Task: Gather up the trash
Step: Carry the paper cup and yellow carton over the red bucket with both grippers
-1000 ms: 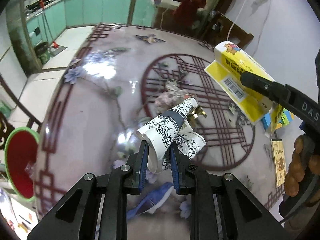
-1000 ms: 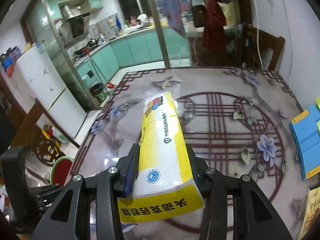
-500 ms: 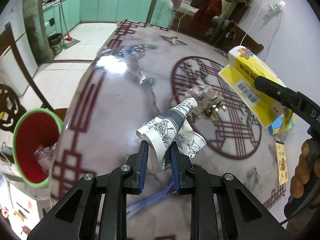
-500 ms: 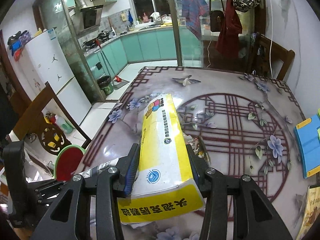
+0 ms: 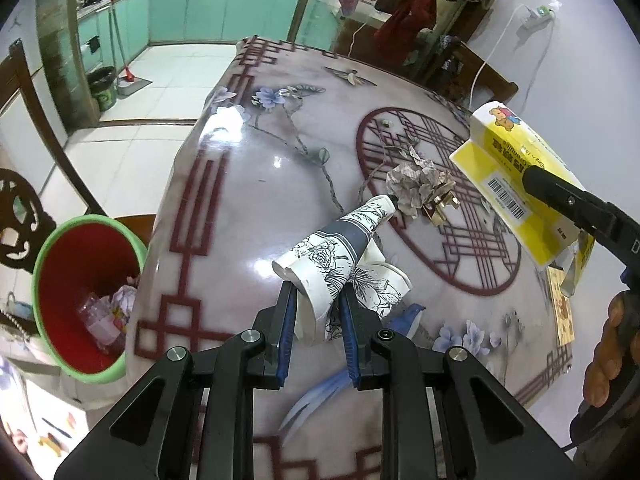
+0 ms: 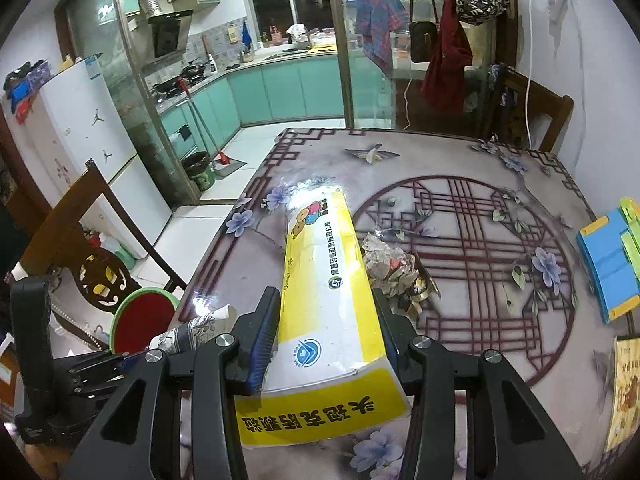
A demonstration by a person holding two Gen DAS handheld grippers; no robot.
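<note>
Left gripper (image 5: 318,312): jaws narrow, blue pads clamped on crushed paper cups (image 5: 340,256), white with dark floral print, held above table (image 5: 248,208), near its left edge

Right gripper (image 6: 326,334): jaws at middling width, closed on yellow carton (image 6: 324,292), long box with cartoon bear at far end and an open flap with black characters at near end; carried above table, tilted forward and down

Crumpled paper wad (image 5: 418,184): greyish pink, lying on table inside red lattice circle, touching a bit of gold foil (image 5: 440,206); just beyond tip of cups in left view, just right of carton in right view

Bin (image 5: 86,300): green rim, red inside, on floor beside left edge of table, some scraps at its bottom

Blue folder (image 6: 610,264) and booklet (image 6: 626,392): at right edge of table

Hand (image 5: 612,348): on handle of right gripper, lower right of left view
</note>
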